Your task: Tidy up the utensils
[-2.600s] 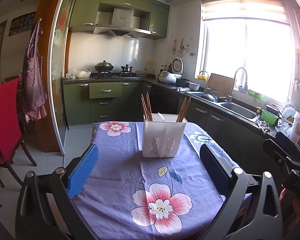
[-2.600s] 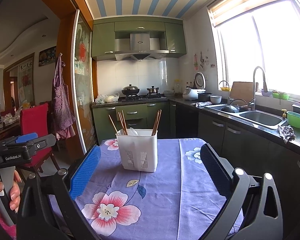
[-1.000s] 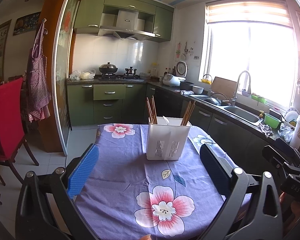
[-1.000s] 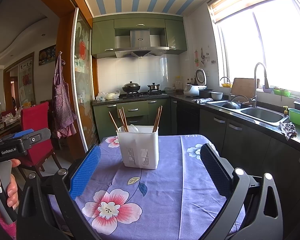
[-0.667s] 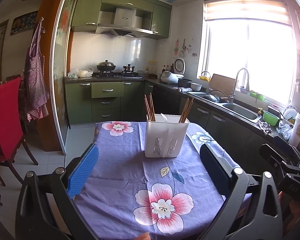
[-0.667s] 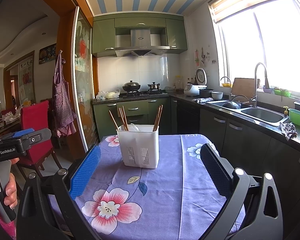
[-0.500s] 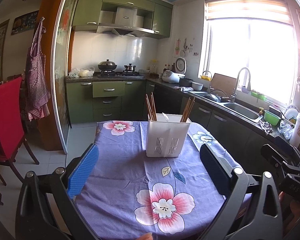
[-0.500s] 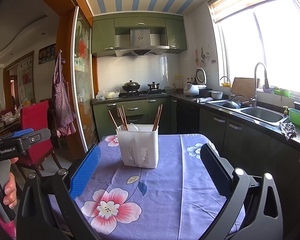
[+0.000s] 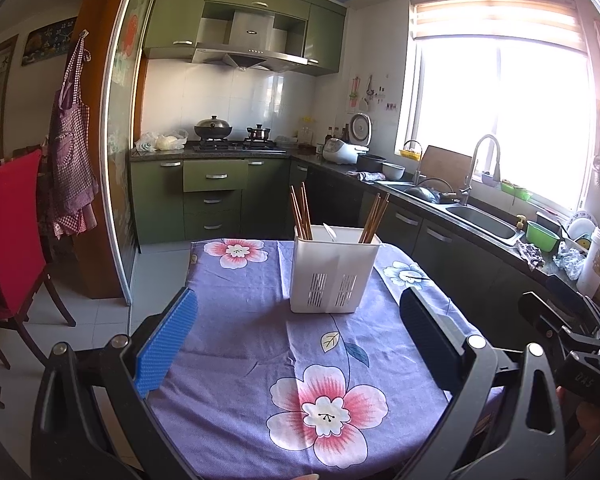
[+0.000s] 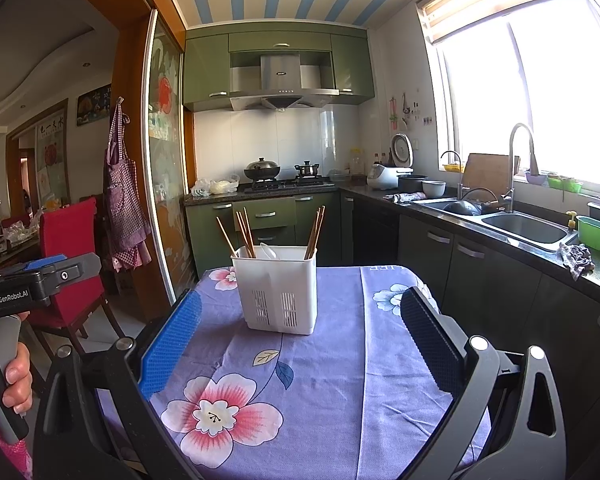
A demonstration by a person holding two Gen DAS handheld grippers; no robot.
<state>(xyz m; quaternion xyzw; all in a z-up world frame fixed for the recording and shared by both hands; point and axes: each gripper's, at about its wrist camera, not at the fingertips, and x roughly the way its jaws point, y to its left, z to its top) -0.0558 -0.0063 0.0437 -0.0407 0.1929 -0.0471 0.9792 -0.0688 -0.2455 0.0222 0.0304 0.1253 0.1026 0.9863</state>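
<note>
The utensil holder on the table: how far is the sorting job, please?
Looks done: the chopsticks and a white spoon already stand in the holder, and the tablecloth around it is bare. In hand: nothing; the left tool and the right tool are both open, short of the holder. Left: little visible, perhaps regrouping the chopsticks, which stand in two separate bunches.

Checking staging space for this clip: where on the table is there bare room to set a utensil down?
The floral tablecloth is bare between the white utensil holder and both open grippers, left gripper and right gripper, and to the holder's right toward the table edge. Only the holder is crowded, with chopsticks and a white spoon.
</note>
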